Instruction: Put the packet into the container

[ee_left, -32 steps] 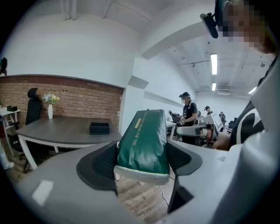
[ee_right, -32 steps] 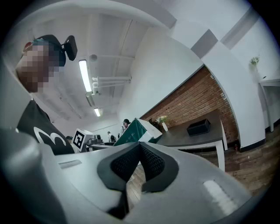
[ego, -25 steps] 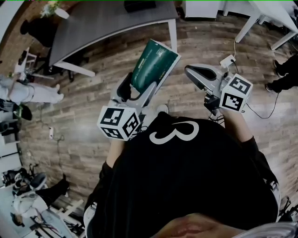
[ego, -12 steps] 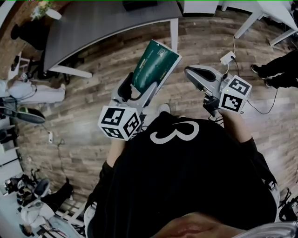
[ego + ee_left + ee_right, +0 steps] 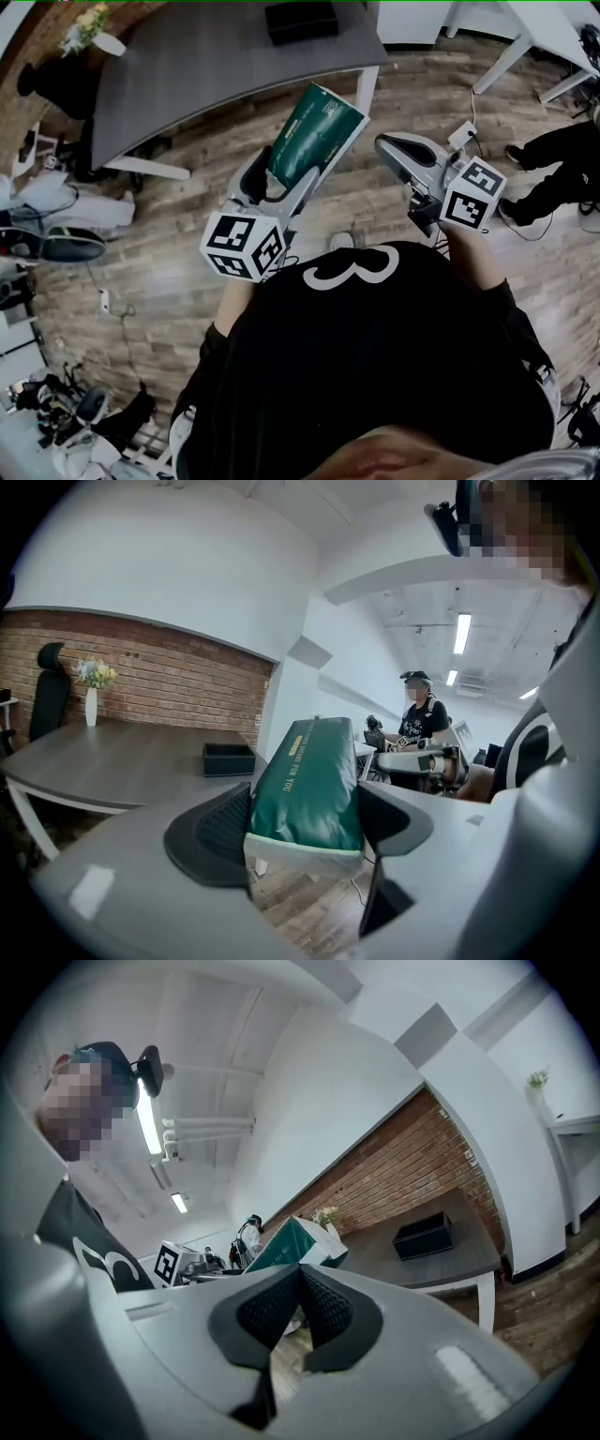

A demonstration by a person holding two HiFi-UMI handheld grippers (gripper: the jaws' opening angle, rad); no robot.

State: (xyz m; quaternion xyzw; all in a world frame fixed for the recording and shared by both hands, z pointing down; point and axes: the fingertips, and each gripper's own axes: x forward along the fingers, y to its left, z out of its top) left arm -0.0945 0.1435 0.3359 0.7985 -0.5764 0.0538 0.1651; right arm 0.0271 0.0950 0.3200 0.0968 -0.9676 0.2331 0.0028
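Note:
A green packet (image 5: 314, 131) sticks out forward from my left gripper (image 5: 284, 171), which is shut on its near end, above the wood floor. In the left gripper view the packet (image 5: 307, 785) fills the gap between both dark pads of the left gripper (image 5: 305, 819). The black container (image 5: 300, 21) sits on the grey table (image 5: 187, 84) ahead; it also shows as a black container (image 5: 229, 758) beyond the packet. My right gripper (image 5: 387, 150) is held beside it at the right, shut and holding nothing; the right gripper (image 5: 300, 1283) has its pads meeting at the tips.
A vase of flowers (image 5: 89, 33) and a black chair (image 5: 56, 80) stand at the table's far left. White tables (image 5: 525, 28) are at upper right. A person's legs (image 5: 553, 159) and a floor cable with adapter (image 5: 461, 133) lie right. Chairs and gear (image 5: 56, 202) crowd the left.
The grey table and black container have slid lower and closer in the head view. Both grippers keep their pose, with the packet still held. The person at the right has shifted.

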